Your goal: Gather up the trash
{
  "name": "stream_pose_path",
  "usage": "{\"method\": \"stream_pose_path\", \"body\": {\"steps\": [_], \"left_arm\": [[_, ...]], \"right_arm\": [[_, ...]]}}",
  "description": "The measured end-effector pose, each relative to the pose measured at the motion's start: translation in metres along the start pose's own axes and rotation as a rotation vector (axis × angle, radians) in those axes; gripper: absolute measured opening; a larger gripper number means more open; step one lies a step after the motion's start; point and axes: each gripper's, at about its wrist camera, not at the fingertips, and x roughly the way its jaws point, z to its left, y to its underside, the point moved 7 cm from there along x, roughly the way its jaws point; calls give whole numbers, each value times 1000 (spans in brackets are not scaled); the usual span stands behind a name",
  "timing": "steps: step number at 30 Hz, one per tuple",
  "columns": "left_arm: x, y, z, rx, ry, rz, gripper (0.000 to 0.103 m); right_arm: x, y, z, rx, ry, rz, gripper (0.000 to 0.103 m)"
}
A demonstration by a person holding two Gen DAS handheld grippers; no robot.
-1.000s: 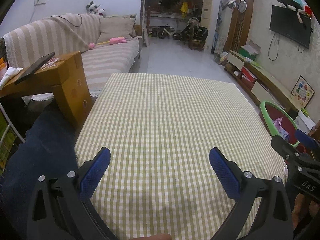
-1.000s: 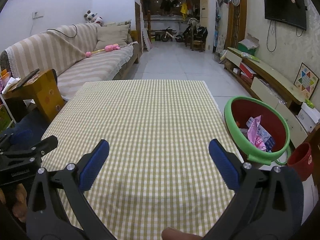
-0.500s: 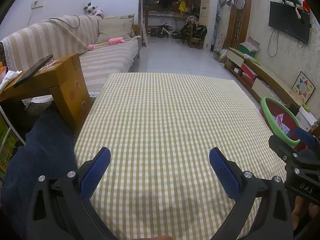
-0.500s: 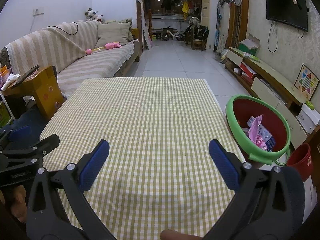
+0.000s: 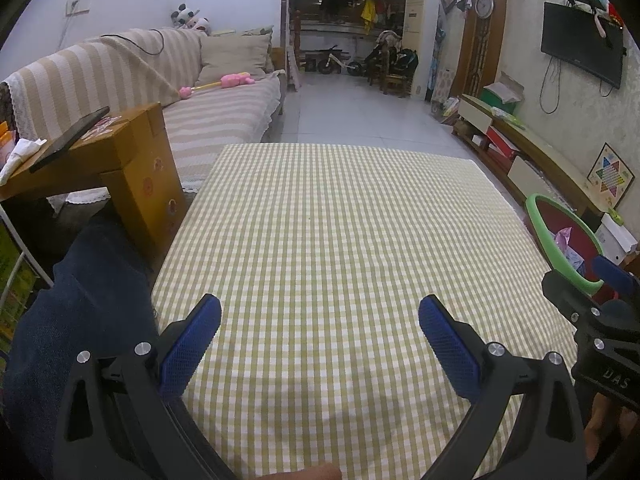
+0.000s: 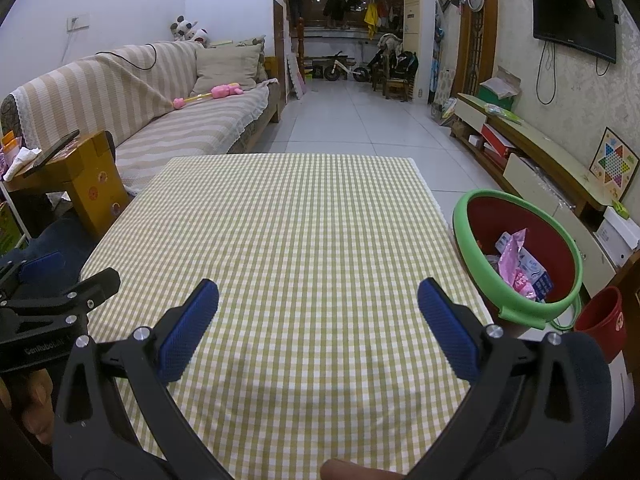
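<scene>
Both grippers hanging wide and empty over the checked table.

I'm holding the left gripper (image 5: 319, 332) over the near edge of the tablecloth (image 5: 340, 216), blue pads (image 5: 190, 344) spread wide, nothing between them. I'm carrying the right gripper (image 6: 318, 320) the same way, jaws far apart and bare. The trash (image 6: 520, 266), pink and blue wrappers, is lying inside the bin (image 6: 476, 256) with the green rim, just beside the table's right edge. A smaller red bucket (image 6: 600, 320) is standing near it on the floor.

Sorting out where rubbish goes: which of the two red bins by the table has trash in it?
The green-rimmed bin beside the table, holding pink wrappers. The small red bucket behind it shows no contents.
</scene>
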Motion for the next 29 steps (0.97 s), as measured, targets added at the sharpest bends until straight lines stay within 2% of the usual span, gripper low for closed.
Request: {"method": "stream_pose_path", "body": {"steps": [16,21,29], "left_arm": [[2,1,-2,7,-12,9,95],[-5,0,-5,16,-9,-29,95],[-1,0,-2,-2,-13,-7,95]], "right_arm": [[0,1,-2,12,3,7,98],[0,1,-2,12,3,7,98],[0,1,-3,15,3,8,98]]}}
